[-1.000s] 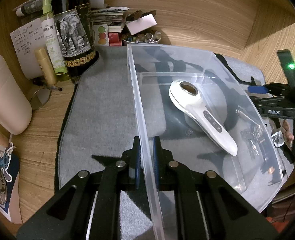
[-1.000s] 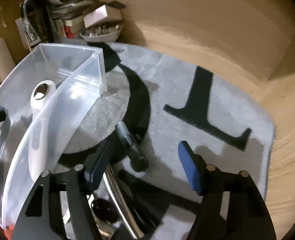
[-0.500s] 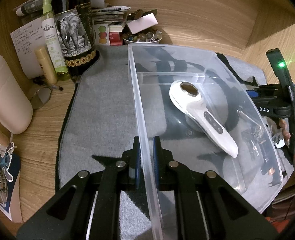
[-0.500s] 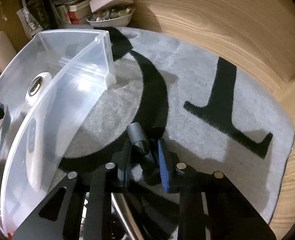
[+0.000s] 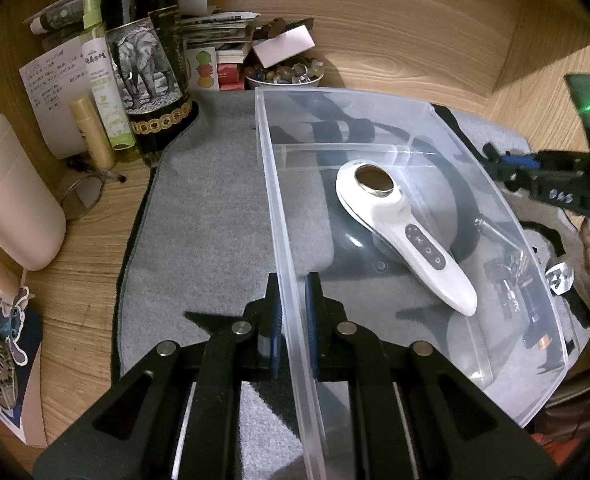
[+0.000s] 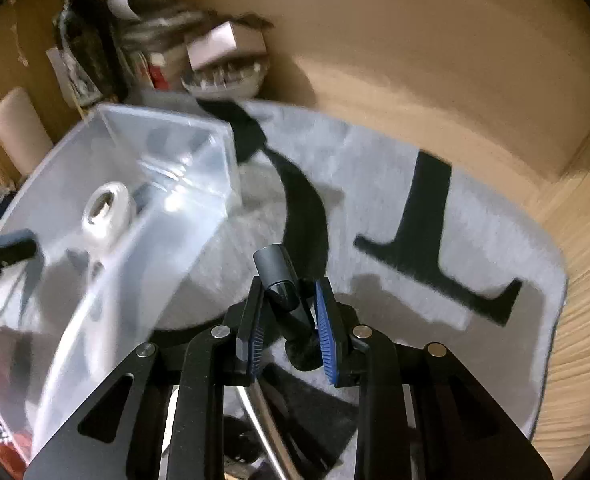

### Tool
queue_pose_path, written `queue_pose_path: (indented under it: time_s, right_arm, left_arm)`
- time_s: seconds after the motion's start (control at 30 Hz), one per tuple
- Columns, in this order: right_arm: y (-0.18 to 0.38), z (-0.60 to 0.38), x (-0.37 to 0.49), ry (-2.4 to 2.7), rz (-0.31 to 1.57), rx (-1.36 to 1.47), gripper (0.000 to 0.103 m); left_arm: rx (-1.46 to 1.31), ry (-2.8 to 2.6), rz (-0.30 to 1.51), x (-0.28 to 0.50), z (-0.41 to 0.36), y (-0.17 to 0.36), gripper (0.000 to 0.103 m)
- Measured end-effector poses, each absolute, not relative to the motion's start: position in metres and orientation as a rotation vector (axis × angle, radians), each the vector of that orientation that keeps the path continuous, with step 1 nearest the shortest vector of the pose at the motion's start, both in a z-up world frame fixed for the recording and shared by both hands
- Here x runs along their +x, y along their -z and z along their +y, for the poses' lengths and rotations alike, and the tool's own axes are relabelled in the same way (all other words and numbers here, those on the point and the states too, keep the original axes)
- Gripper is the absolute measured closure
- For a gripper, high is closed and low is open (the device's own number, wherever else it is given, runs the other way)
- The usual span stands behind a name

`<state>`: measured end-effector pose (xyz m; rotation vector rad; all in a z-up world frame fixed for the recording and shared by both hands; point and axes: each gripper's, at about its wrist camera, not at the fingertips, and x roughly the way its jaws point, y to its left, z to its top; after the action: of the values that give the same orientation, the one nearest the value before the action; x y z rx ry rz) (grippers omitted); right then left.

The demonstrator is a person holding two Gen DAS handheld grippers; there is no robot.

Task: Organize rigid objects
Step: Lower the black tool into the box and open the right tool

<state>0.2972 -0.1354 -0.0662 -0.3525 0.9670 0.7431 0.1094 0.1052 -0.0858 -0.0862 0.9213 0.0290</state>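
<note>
On the wooden surface (image 5: 395, 40) lies a grey mat (image 5: 199, 232) with black markings, and on the mat stands a clear plastic bin (image 5: 423, 116), the largest of the task's things. The left tool (image 5: 293, 312) reaches the bin from its near side: its two blue-padded fingers (image 5: 275, 312) stand one on each side of the bin's left wall, closed down onto the thin plastic so that the wall runs straight up between them. Inside the bin, ahead and to the right of that tool, a white handheld device (image 5: 411, 236) lies flat on the floor, its round head towards the far wall and its handle pointing to the near right corner.

In the right wrist view, which is blurred, the bin (image 6: 107, 160) sits to the left of the right tool (image 6: 289, 324). That tool's fingers are nearly closed around a small dark cylindrical object (image 6: 281, 284), which stands up between the pads over the mat (image 6: 395, 200), outside the bin and just beside its right wall.

Behind the bin, against the back, are a dark bottle with an elephant label (image 5: 147, 64), a green spray bottle (image 5: 103, 76) and a bowl of small stones (image 5: 283, 74).
</note>
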Motion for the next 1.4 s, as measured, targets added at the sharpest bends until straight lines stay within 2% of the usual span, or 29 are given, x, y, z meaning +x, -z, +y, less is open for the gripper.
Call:
queue_pose_path:
  time_s: [0.3,0.63,1.4]
  right_arm:
    - [0.022,-0.121,0.274,-0.799,0.824,-0.359,0.081]
    - [0.008,-0.081,0.249,-0.899,0.771,-0.375,0.081]
    - [0.066,-0.009,0.216,-1.042,0.964,-0.502,0.081]
  left_arm:
    - [-0.083,-0.026,0.921,0.110,0.106,0.085,0.092]
    - [-0.082,-0.025,0.921,0.111,0.105,0.084,0.092]
    - [-0.074,-0.012,0.908,0.109,0.104,0.084,0.092]
